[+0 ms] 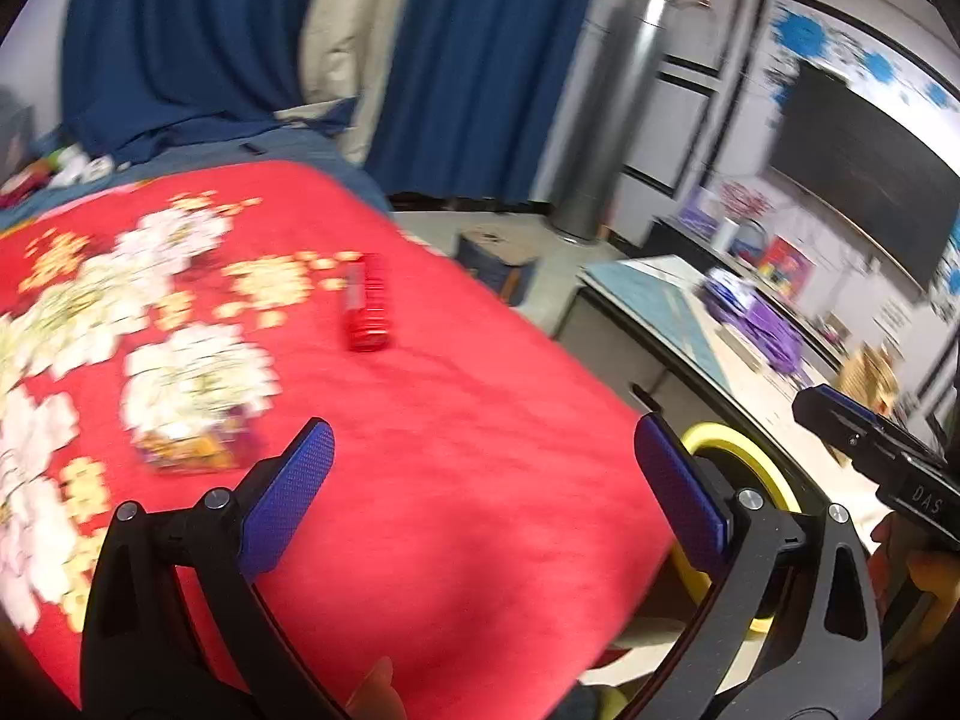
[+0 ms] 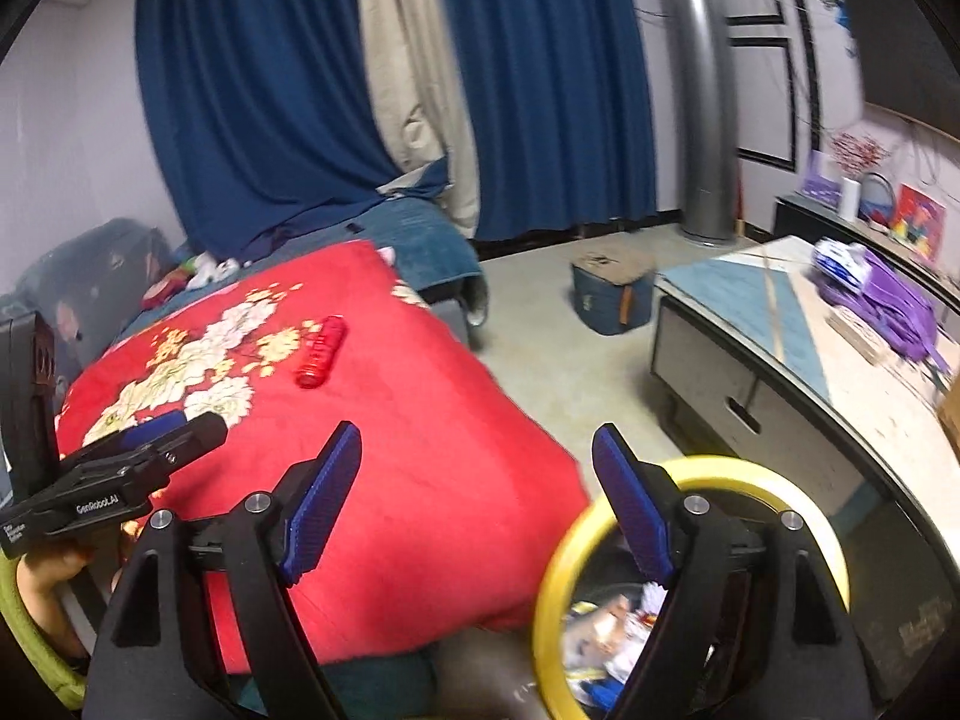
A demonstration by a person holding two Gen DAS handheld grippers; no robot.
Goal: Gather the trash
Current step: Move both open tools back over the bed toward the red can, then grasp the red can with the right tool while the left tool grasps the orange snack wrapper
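A red crushed can-like piece of trash point(image 1: 367, 306) lies on the red flowered blanket point(image 1: 456, 420); it also shows in the right wrist view point(image 2: 323, 351). A small orange wrapper point(image 1: 189, 453) lies on the blanket near my left gripper point(image 1: 483, 480), which is open and empty above the blanket. My right gripper point(image 2: 477, 510) is open and empty over the blanket's edge, beside a yellow-rimmed bin point(image 2: 696, 480) with trash inside. The bin also shows in the left wrist view point(image 1: 729, 438).
A low table point(image 2: 798, 372) with purple items point(image 2: 888, 306) stands to the right. A blue box point(image 2: 609, 294) sits on the floor. Blue curtains point(image 2: 270, 90) hang behind. The right gripper's body point(image 1: 876, 444) shows at the left view's right edge.
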